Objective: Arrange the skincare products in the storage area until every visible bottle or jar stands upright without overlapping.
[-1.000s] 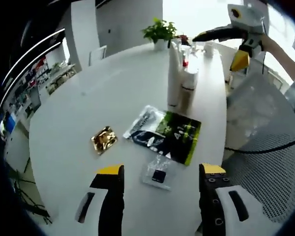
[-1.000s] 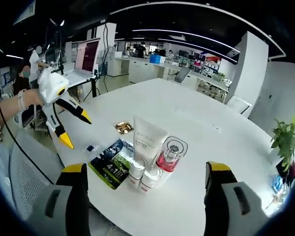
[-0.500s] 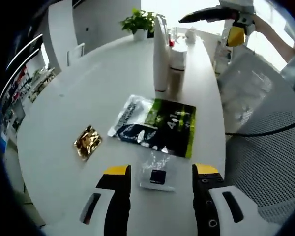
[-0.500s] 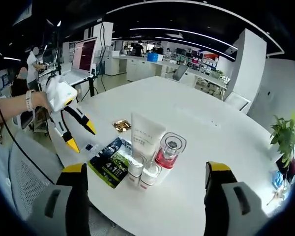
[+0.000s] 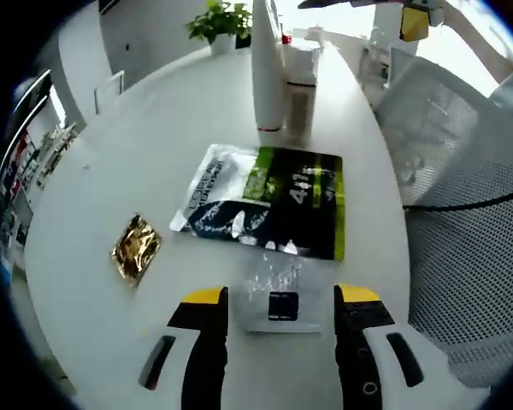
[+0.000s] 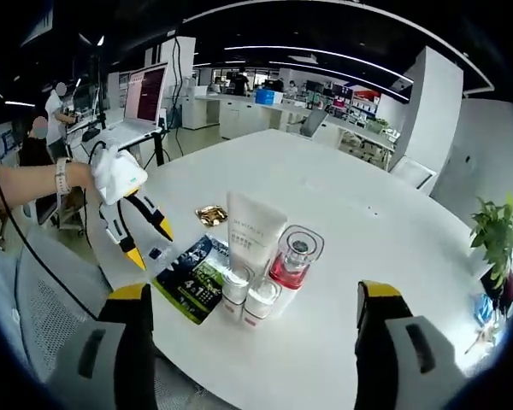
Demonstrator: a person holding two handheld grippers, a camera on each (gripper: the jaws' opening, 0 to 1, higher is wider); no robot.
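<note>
Round white table (image 6: 342,196) with broad bare top toward twelve and one o'clock in the right gripper view, its near edge curving just above the right gripper (image 6: 250,325); mesh chair back (image 5: 462,248) close off the table edge at three o'clock in the left gripper view. Left gripper (image 5: 274,312) held low over the near rim, jaws spread with nothing between the tips but a small clear sachet (image 5: 278,295) with a dark square inside, lying flat just between and ahead of them. Directly beyond at twelve o'clock, a black-and-green foil pouch (image 5: 269,201) lying flat; at ten o'clock, a crumpled gold packet (image 5: 135,248), well apart. Farther at twelve, a tall white tube (image 5: 267,73) standing on its cap, touching or just beside a white-capped bottle (image 5: 299,81). Right gripper wide apart and empty, hovering short of the cluster: white tube, two small white-capped bottles (image 6: 248,295) at its foot, a pink clear bottle (image 6: 292,260) at their right, all upright. Potted plant (image 6: 496,239) at three o'clock near the far edge. Open office with desks and a monitor (image 6: 150,94) behind.
</note>
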